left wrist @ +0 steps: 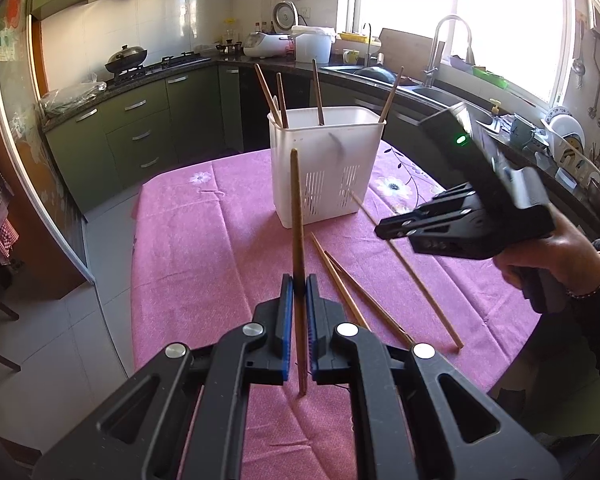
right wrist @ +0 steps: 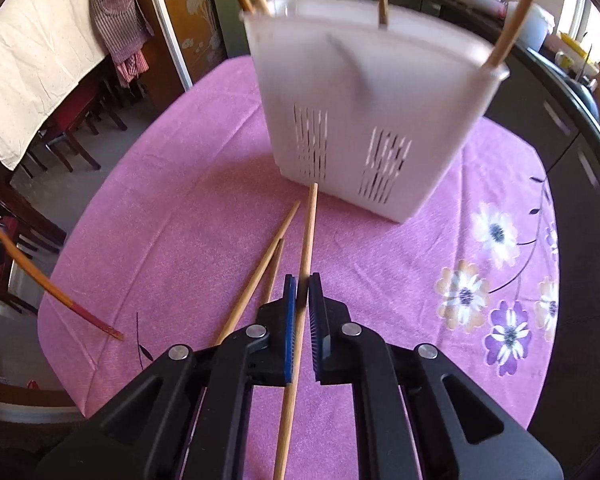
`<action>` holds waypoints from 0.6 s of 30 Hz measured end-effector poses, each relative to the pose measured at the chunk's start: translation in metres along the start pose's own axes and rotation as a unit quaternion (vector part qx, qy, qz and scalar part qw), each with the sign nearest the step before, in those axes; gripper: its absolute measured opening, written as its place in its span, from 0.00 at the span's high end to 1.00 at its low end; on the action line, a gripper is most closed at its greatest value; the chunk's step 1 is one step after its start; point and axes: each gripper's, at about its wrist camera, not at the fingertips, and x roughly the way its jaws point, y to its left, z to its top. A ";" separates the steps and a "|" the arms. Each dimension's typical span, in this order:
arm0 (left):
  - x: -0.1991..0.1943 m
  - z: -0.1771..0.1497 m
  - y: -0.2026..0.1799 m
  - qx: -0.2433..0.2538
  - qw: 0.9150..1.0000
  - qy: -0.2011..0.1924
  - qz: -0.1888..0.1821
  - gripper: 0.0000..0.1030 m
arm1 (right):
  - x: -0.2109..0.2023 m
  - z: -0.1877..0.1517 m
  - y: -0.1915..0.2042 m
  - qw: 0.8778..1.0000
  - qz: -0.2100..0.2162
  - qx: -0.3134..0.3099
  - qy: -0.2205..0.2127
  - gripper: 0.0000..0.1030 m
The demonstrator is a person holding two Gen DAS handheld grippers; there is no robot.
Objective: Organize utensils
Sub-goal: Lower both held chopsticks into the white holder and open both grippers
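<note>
A pink tablecloth (right wrist: 204,184) printed with white, purple and tan flowers on thin dark stems covers the table. The slotted plastic utensil basket (left wrist: 320,168) is plain white. The wooden chopsticks on the cloth (right wrist: 260,268) are pale tan, while the chopstick at the left edge (right wrist: 48,284) is orange-brown with a dark red tip. Both grippers have black bodies and blue ribbed pads (left wrist: 287,312). A red-and-white checked apron (right wrist: 116,16) hangs by the brown door.

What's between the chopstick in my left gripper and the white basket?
Nothing visible. The chopstick in the left gripper faces the white basket over bare cloth; the right gripper sits off to the right.
</note>
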 end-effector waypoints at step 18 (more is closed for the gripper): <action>-0.022 -0.017 -0.004 -0.007 1.000 -0.019 0.008 0.94 | -0.178 -0.124 -0.016 0.980 -0.004 0.037 -0.196 0.93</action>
